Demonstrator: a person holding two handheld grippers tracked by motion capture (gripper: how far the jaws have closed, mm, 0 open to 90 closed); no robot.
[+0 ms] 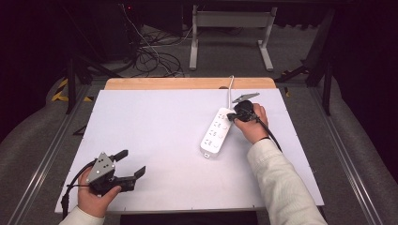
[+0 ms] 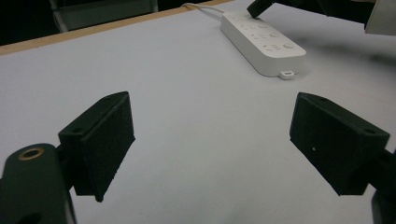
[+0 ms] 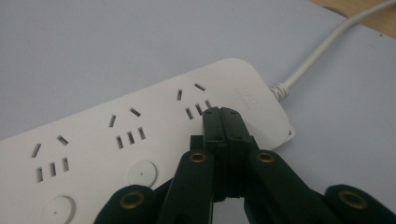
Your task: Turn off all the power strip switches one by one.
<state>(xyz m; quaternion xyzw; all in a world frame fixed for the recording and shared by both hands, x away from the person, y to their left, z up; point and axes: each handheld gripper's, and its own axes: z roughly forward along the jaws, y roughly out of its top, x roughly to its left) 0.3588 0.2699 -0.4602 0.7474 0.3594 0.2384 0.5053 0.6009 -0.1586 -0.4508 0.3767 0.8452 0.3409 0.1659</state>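
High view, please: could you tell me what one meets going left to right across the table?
Open black left gripper → white rectangular plastic power strip → closed black right gripper, its tips at the strip's far end.

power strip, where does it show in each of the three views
High view: the white power strip lies right of centre on the table, beside the right claw.
Left gripper view: upper right, far past the open jaws.
Right gripper view: across the middle, under the shut jaws.
Shared landmark: its white cord leaving the strip's far end, seen in the left gripper view and the right gripper view.
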